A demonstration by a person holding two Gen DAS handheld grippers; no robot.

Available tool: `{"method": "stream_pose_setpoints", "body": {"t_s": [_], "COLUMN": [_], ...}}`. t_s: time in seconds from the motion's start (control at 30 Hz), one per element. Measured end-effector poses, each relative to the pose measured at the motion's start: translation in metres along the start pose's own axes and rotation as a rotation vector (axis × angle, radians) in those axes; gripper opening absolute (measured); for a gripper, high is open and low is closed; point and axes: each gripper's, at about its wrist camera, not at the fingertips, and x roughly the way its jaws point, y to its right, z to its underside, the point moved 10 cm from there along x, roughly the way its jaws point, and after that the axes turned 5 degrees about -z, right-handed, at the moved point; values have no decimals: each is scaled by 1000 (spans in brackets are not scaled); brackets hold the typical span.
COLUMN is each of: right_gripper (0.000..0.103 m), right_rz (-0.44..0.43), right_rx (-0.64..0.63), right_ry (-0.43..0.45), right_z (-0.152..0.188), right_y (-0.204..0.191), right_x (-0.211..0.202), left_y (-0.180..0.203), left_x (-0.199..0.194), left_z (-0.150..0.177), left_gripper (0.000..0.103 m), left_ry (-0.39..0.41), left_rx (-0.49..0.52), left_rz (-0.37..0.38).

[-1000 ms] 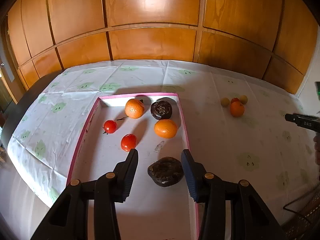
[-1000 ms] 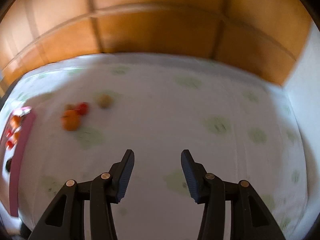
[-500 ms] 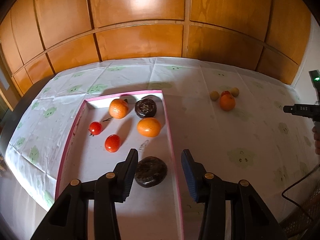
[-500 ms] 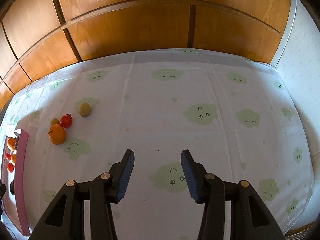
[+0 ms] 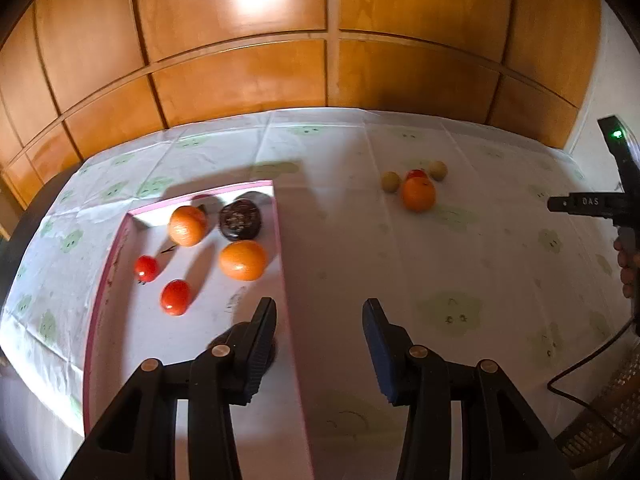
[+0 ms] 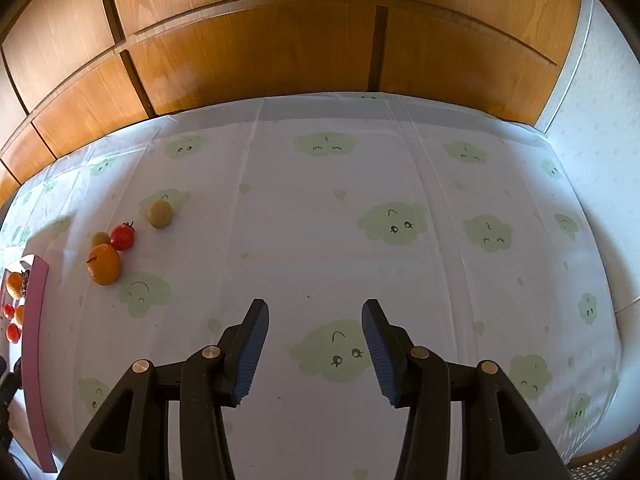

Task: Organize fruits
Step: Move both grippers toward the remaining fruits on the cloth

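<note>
— What's nearest your left tongs (image 5: 319, 312)?

— Ribbed dark-blue pads on black plastic arms, spread apart with nothing between them. They tilt down over the thin pink wall of the tray (image 5: 289, 300). A dark, wrinkled fruit (image 5: 269, 354) sits mostly hidden behind my left-hand pad, inside the tray.

— And farther in?

— On the tray's smooth white floor: two glossy red tomatoes (image 5: 175, 297), a round orange (image 5: 243, 260), a second orange (image 5: 187, 226) with a stem, and another dark, rough fruit (image 5: 240, 220) near the far wall.

— Outside the tray?

— A thin creased tablecloth (image 5: 460, 260) printed with pale green clouds. On it, well apart from the tray, a loose orange (image 5: 418, 194) touches a small red tomato (image 5: 416, 174), with two dull yellowish balls (image 5: 390, 181) just beside. Behind everything, glossy wooden panels (image 5: 240, 76).

— Your right tongs (image 6: 315, 318)?

— Released too, empty, angled down over bare cloth. The same cluster lies to their far left (image 6: 105, 264). My right hand (image 5: 628, 264) shows at the edge of the left view.
</note>
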Motion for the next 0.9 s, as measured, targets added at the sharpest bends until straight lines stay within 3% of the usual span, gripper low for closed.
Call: {"method": "stream_pose_setpoints", "body": {"t_s": [0.37,0.67,0.9], "right_gripper": [49,49,49], "right_rz": [-15,-39,-62], "right_rx": [-3,-2,-5], "right_ry": [16,28,40], "right_z": [-1,-3,-7], "right_y": [-4,-9,-13], "right_x": [-5,-9,-12], "left_y": [30,67,87], "left_x": [11,30,58], "left_z": [-1,-43,-65], "left_gripper": [46,49,53], "left_ry": [-44,-45,-77], "left_rx": [30,14,8], "left_rz": [67,173,199]}}
